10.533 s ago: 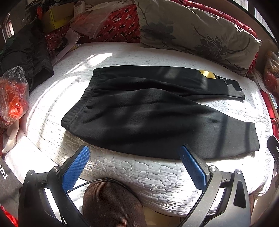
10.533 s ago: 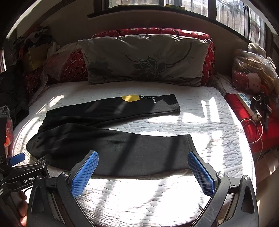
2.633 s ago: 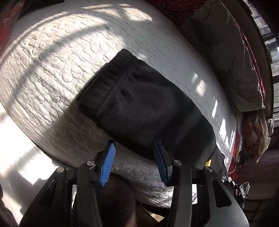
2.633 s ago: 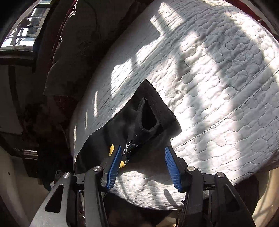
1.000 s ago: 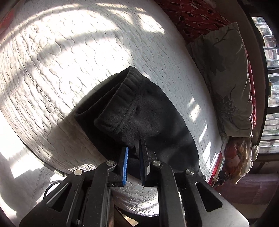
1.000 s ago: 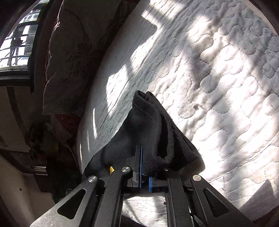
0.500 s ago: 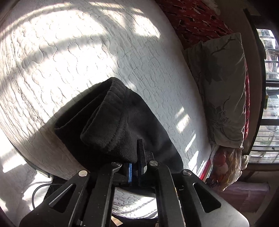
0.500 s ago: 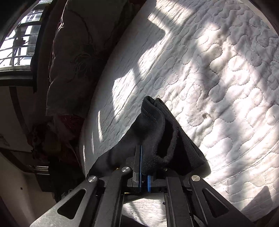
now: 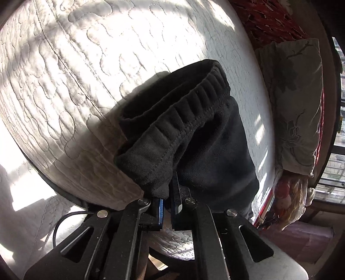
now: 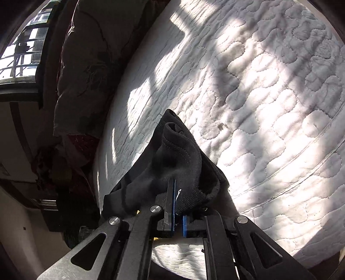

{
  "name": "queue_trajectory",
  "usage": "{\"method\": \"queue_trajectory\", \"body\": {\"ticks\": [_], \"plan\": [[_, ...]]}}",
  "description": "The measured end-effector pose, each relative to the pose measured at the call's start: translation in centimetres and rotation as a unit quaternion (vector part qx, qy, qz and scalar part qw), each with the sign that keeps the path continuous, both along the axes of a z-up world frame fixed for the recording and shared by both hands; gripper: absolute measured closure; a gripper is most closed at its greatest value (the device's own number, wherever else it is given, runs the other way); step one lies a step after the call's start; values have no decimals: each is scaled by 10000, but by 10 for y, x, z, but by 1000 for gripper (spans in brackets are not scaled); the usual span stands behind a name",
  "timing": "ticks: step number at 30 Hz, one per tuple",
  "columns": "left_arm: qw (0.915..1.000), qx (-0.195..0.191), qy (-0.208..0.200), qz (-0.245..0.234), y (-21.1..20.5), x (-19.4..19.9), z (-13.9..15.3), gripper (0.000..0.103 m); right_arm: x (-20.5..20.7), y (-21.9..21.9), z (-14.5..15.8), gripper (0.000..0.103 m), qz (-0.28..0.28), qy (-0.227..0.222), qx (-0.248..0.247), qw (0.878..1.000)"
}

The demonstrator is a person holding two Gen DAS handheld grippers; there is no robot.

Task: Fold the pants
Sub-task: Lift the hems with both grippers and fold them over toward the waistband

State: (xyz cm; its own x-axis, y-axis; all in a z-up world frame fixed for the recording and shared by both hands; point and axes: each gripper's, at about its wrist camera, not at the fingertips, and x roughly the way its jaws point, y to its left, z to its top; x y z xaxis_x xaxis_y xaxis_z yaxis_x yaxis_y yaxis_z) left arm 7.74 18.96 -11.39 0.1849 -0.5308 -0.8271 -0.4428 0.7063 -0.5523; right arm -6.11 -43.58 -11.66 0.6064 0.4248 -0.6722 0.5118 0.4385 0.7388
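Both grippers are clamped on the black pants, one at each end. On the left wrist view, the left gripper (image 9: 167, 201) has its blue-padded jaws pinched together on a corner of the ribbed elastic waistband (image 9: 183, 107), which bunches up in a thick roll directly above the fingertips and lifts slightly off the bedding. From that pinch the pants (image 9: 215, 150) spread away toward the right of the picture, lying dark and flat across the white quilted mattress (image 9: 75, 75), which curves around them on the left and above in bright sunlight and casts a shadow under the raised waistband. Farther out, along the right edge, a grey floral pillow (image 9: 297, 103) lies against red patterned fabric (image 9: 269, 19), and a clear bag with something orange inside (image 9: 291, 198) sits below it near the bed's edge. On the right wrist view, the right gripper (image 10: 177, 207) is likewise closed tight on cloth, holding the stitched hem of a pant leg (image 10: 179, 155) that folds over and stands up in a peak just beyond the fingertips. Around it the same mattress (image 10: 258, 97) fills the right side, streaked with light and shade, while the pillow (image 10: 86, 64) lies in shadow at upper left beside a window (image 10: 19, 53).
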Motion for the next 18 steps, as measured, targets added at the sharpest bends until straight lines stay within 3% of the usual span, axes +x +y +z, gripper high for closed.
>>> {"method": "queue_trajectory", "body": {"ticks": [3, 8, 10, 13, 16, 18], "plan": [[9994, 235, -103, -215, -4, 4, 9, 100, 0, -1, 6, 94, 93, -77, 36, 9999], [9996, 245, -44, -157, -7, 6, 7, 100, 6, -9, 10, 93, -10, -125, 136, 9998], [9998, 182, -25, -102, -5, 5, 6, 100, 12, -7, 15, 93, 64, -117, -68, 9999], [9998, 165, 4, -98, -4, 5, 3, 99, 15, -1, 44, 96, 157, -629, -669, 9957], [9999, 149, 37, -72, -4, 6, 2, 99, 14, -3, 30, 92, 224, -102, -729, 9970], [9998, 166, 10, -126, -2, 5, 3, 99, 3, -7, 11, 93, 278, 211, -416, 9985]]}}
